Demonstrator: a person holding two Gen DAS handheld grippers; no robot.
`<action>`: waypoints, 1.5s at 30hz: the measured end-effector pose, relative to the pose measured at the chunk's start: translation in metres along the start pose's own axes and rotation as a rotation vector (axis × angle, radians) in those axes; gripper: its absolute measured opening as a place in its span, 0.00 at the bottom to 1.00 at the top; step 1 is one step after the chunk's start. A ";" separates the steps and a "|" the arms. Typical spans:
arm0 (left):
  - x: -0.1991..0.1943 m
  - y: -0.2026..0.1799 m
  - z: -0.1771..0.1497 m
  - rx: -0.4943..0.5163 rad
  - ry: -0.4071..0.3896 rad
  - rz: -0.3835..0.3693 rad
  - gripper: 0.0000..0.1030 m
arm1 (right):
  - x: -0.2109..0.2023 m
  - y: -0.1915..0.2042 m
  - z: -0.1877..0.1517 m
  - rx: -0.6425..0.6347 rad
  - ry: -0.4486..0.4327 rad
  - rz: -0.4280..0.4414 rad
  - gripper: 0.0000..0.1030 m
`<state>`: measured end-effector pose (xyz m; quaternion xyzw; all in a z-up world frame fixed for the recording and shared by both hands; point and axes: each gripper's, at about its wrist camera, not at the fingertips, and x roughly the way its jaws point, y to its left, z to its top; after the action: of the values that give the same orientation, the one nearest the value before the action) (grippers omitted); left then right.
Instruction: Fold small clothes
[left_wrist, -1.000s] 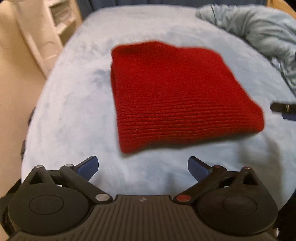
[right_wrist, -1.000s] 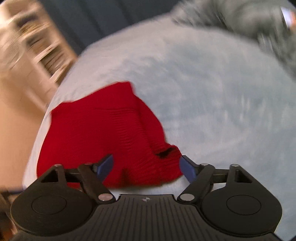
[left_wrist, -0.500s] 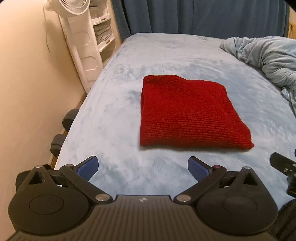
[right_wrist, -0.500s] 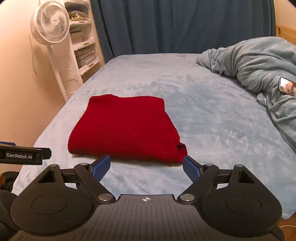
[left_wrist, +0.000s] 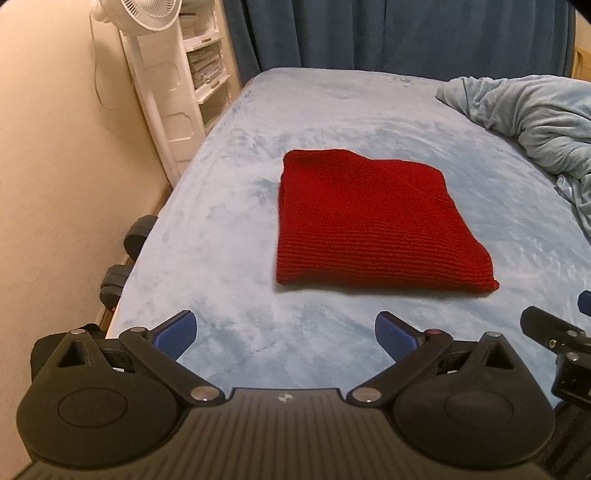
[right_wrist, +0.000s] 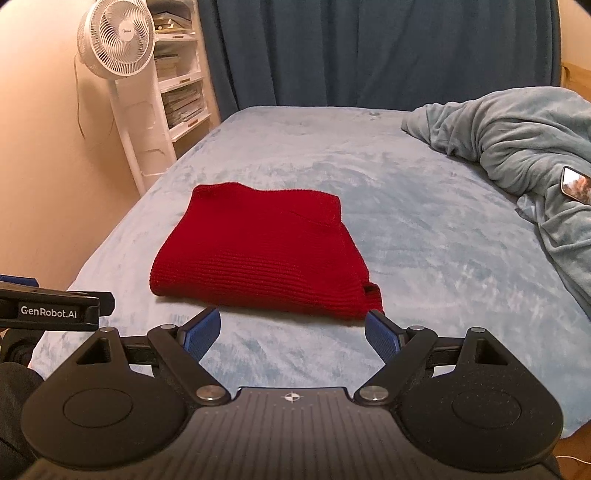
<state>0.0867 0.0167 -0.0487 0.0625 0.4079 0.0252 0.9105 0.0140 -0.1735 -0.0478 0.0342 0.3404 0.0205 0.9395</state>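
Observation:
A red knit garment (left_wrist: 365, 225) lies folded into a flat rectangle on the light blue bed (left_wrist: 229, 229). It also shows in the right wrist view (right_wrist: 266, 254). My left gripper (left_wrist: 286, 330) is open and empty, held back from the garment's near edge. My right gripper (right_wrist: 291, 330) is open and empty, just short of the garment's near right corner. Part of the right gripper shows at the right edge of the left wrist view (left_wrist: 554, 332), and the left gripper at the left edge of the right wrist view (right_wrist: 51, 306).
A crumpled grey-blue blanket (right_wrist: 517, 147) lies on the right side of the bed with a phone (right_wrist: 574, 184) on it. A white fan (right_wrist: 118, 37) and shelves (right_wrist: 181, 92) stand left of the bed. Dark dumbbells (left_wrist: 125, 258) lie on the floor by the bed's left edge.
Both grippers have pulled back and up from the garment, which now lies folded and free. Over the last half second the views barely shift.

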 end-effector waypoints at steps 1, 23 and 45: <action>0.001 0.000 0.000 0.000 0.002 -0.001 1.00 | 0.001 0.000 0.000 -0.001 0.003 0.001 0.84; 0.005 -0.001 -0.002 0.011 0.013 -0.002 1.00 | 0.008 0.003 -0.002 -0.005 0.031 0.005 0.84; 0.005 -0.005 -0.002 0.023 0.019 0.003 1.00 | 0.011 0.002 -0.004 -0.009 0.039 0.011 0.84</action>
<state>0.0884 0.0126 -0.0548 0.0735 0.4168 0.0225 0.9058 0.0200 -0.1710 -0.0573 0.0314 0.3584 0.0277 0.9326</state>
